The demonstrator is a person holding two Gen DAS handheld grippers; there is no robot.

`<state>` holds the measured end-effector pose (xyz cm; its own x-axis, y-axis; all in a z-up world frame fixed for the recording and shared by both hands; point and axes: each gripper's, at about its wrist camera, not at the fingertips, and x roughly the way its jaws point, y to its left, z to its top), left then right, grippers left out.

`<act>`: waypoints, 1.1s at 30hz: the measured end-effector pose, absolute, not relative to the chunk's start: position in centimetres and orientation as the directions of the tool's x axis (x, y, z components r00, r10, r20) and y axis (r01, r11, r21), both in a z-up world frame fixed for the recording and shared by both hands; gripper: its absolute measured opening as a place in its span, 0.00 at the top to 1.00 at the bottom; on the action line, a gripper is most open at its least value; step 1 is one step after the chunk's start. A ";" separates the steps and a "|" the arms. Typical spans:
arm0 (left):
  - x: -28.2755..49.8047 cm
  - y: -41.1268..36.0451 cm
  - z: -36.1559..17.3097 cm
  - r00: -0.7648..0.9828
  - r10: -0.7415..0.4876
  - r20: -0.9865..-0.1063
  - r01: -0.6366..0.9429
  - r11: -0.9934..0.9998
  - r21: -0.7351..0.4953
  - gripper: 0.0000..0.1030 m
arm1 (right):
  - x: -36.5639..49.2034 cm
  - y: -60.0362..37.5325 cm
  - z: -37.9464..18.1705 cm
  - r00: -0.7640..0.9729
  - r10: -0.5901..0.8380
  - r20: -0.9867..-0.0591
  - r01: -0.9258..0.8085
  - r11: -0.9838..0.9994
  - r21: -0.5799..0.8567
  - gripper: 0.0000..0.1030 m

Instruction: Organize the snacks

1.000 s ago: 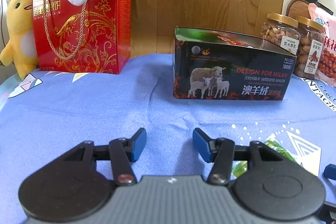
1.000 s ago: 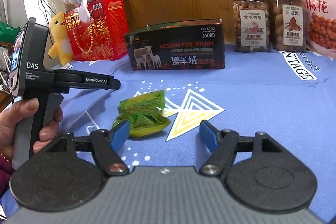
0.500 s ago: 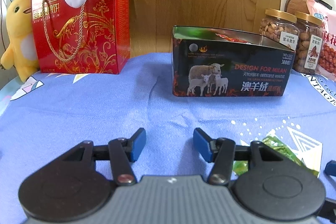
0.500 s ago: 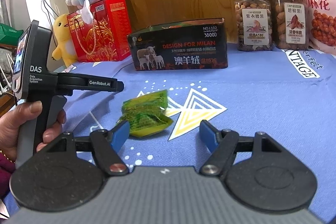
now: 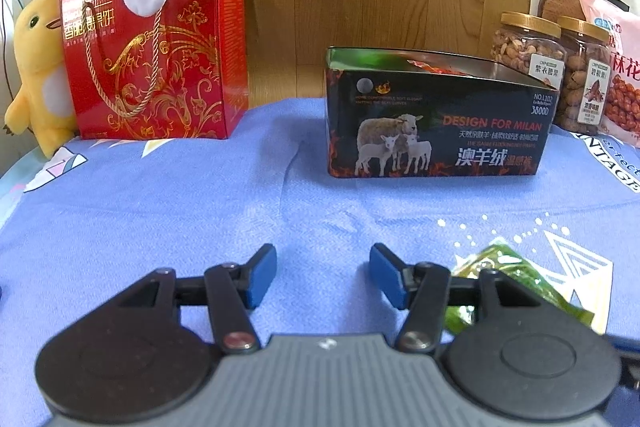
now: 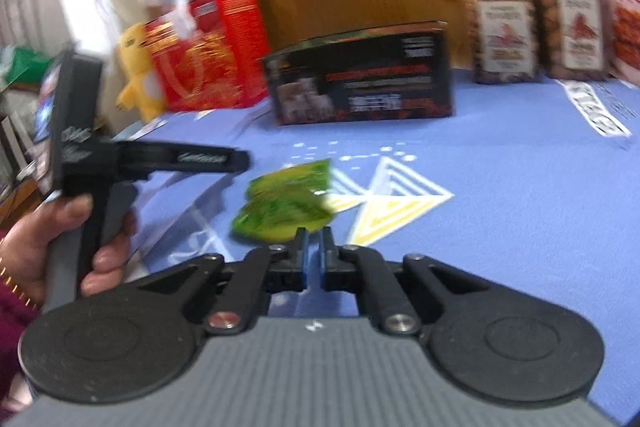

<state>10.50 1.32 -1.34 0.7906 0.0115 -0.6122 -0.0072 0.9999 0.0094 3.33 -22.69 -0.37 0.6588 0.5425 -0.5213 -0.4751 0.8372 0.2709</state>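
Note:
A green snack packet (image 6: 288, 205) lies on the blue cloth; in the left wrist view it (image 5: 516, 275) shows partly behind my right finger. An open black tin with sheep printed on it (image 5: 436, 135) stands behind it, also in the right wrist view (image 6: 362, 81), with red packets inside. My left gripper (image 5: 323, 277) is open and empty, low over the cloth to the left of the packet. My right gripper (image 6: 313, 251) is shut, with nothing between its pads, just in front of the packet's near edge. The right view is blurred.
A red cashew gift box (image 5: 156, 47) with a plush toy on top and a yellow plush duck (image 5: 36, 67) stand back left. Two nut jars (image 5: 556, 67) and a pink snack bag (image 5: 620, 83) stand back right. A wooden board forms the backdrop.
My right gripper has closed from wide open to shut and shifted right, so the packet now lies straight ahead. The left gripper stayed open and moved slightly.

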 end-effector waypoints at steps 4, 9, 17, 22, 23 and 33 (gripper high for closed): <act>10.5 1.3 -1.4 0.791 0.011 -0.612 -0.007 1.000 0.009 0.49 | 3.4 -22.8 -0.3 0.651 0.553 -0.520 -0.482 0.830 0.280 0.93; 10.4 1.3 -1.4 0.791 0.012 -0.612 -0.008 1.000 0.009 0.48 | 3.6 -23.3 -0.4 0.663 0.544 -0.513 -0.456 0.838 0.300 0.90; 10.1 1.3 -1.4 0.791 0.010 -0.612 -0.004 1.000 0.011 0.48 | 4.7 -24.4 -0.6 0.682 0.520 -0.515 -0.370 0.852 0.370 0.74; 9.6 1.4 -1.4 0.791 0.000 -0.612 0.002 1.000 0.002 0.47 | 5.7 -24.0 -0.5 0.674 0.518 -0.527 -0.375 0.854 0.360 0.73; 9.4 1.4 -1.4 0.791 -0.002 -0.612 0.003 1.000 0.000 0.47 | 6.0 -23.9 -0.5 0.670 0.521 -0.528 -0.381 0.853 0.357 0.71; 9.4 1.5 -1.5 0.791 -0.007 -0.612 0.006 1.000 -0.004 0.46 | 4.0 -21.2 -0.6 0.573 0.622 -0.534 -0.562 0.772 0.296 0.93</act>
<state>9.35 1.46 -1.46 0.7911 -0.0072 -0.6117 0.0063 1.0000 -0.0037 3.99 -21.22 -0.56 0.5733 0.6218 -0.5335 -0.5622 0.7723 0.2959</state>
